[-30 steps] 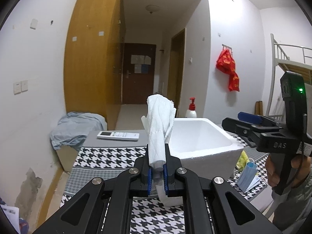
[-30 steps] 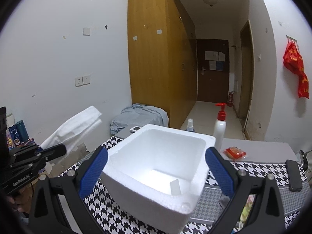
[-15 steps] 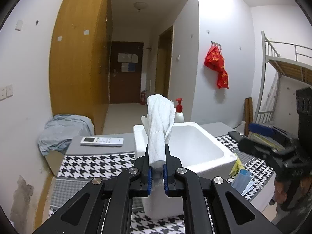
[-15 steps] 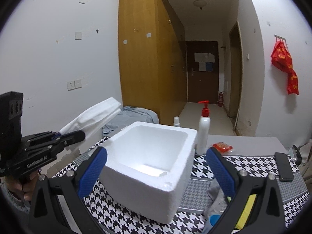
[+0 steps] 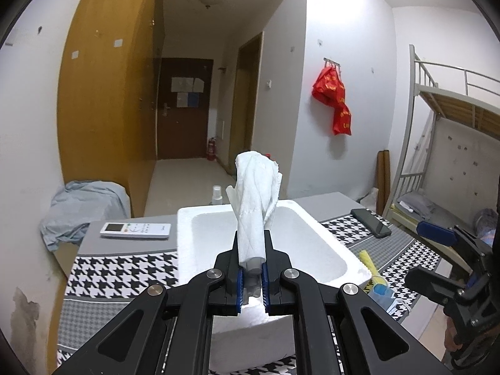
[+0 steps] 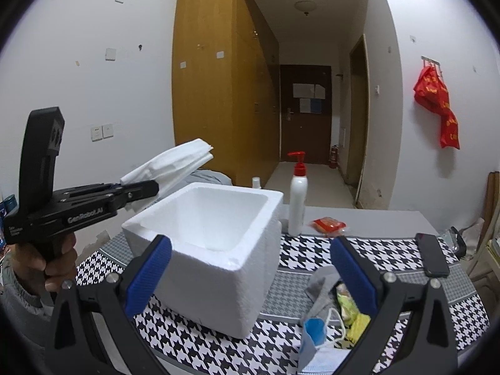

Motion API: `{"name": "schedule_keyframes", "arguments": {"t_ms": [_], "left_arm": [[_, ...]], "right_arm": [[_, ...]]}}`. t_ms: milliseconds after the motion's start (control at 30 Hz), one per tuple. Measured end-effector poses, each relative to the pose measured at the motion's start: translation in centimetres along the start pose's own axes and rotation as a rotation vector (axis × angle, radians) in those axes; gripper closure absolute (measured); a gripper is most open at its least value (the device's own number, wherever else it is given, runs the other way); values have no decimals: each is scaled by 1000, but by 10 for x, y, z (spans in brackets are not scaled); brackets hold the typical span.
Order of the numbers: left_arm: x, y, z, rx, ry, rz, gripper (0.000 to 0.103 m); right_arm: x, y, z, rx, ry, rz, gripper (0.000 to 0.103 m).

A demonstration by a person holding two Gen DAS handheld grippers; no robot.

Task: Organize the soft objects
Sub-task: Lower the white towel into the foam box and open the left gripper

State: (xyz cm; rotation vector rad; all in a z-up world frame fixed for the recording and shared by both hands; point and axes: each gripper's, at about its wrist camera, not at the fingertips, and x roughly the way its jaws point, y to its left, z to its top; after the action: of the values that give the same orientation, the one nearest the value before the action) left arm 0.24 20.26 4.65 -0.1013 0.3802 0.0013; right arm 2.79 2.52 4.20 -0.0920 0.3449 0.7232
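2 hand-held grippers show: the left hand-held gripper (image 5: 251, 276) is clamped on a rolled white cloth (image 5: 254, 206) above the foam box (image 6: 215, 247); the right hand-held gripper (image 6: 250, 273) stands wide apart, empty.

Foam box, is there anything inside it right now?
No, the foam box looks empty inside; the white cloth is still clamped in the left gripper.
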Motion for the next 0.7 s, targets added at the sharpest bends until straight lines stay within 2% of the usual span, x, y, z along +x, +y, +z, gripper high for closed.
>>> {"name": "schedule_keyframes", "arguments": {"t_ms": [300,600,633,700], "left_arm": [[21,-10,8,4,41,-15,93],[39,-11,9,0,74,13,93],[40,-10,9,-3,76,17,91],[40,-9,9,-8,72,19,66]], "right_arm": [[-4,-12,-9,20,17,-47,0],[-9,-19,-15,45,19,-67,0],[-9,-20,-16,47,20,-69,0],[-9,-22,-16,51,22,-76,0]]}}
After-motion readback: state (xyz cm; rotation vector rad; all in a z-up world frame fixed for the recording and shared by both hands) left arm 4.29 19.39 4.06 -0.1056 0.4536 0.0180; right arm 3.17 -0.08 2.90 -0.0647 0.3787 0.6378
